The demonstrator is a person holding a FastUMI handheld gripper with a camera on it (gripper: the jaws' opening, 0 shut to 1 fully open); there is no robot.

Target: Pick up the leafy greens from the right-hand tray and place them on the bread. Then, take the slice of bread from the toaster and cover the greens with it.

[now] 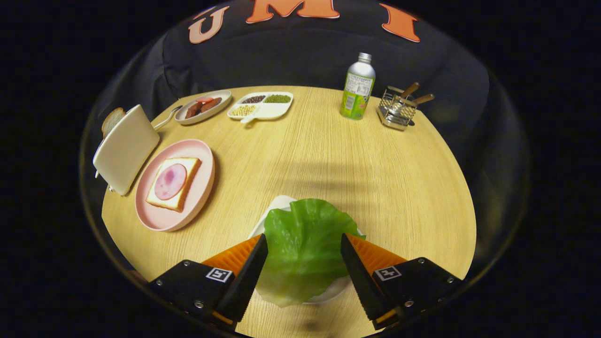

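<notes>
Green and crinkly, the big lettuce leaf (304, 246) lies on a small white tray (277, 205) between the two fingers of the tool (304, 251), which stands wide open and grips nothing. Under it all is the round wooden counter (357, 164) with fine lines in the wood. Over by the boxy cream toaster (126, 148) with a bread slice (111, 120) poking out sits a round pink plate (199, 180), and on it a square bread slice (184, 185) with a round pink piece of ham (170, 181).
</notes>
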